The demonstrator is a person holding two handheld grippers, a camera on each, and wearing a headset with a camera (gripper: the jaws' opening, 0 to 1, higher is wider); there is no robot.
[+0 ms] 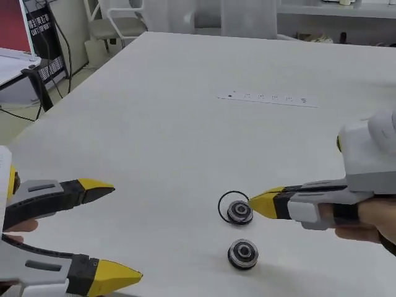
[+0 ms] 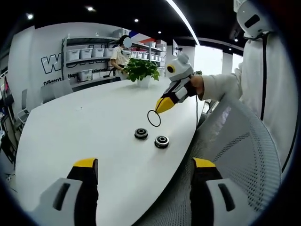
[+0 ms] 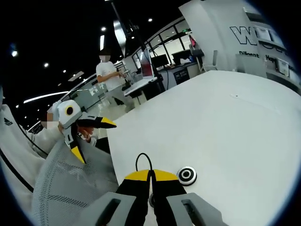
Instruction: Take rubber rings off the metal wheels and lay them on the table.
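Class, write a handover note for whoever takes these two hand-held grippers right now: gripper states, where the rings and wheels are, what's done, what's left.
Left gripper: open, holding nothing, at the near side of the white table.
Right gripper: shut on a thin black rubber ring, lifted beside the farther round metal wheel.
Nearer round metal wheel: on the table, rim looks black, so its ring is probably on.
Done: one ring off.
Left: lay it on the table, then strip the nearer wheel.

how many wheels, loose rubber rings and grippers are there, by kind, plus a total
metal wheels: 2
rubber ring, loose, pinched in the right gripper: 1
grippers, counting the left gripper: 2
total: 5
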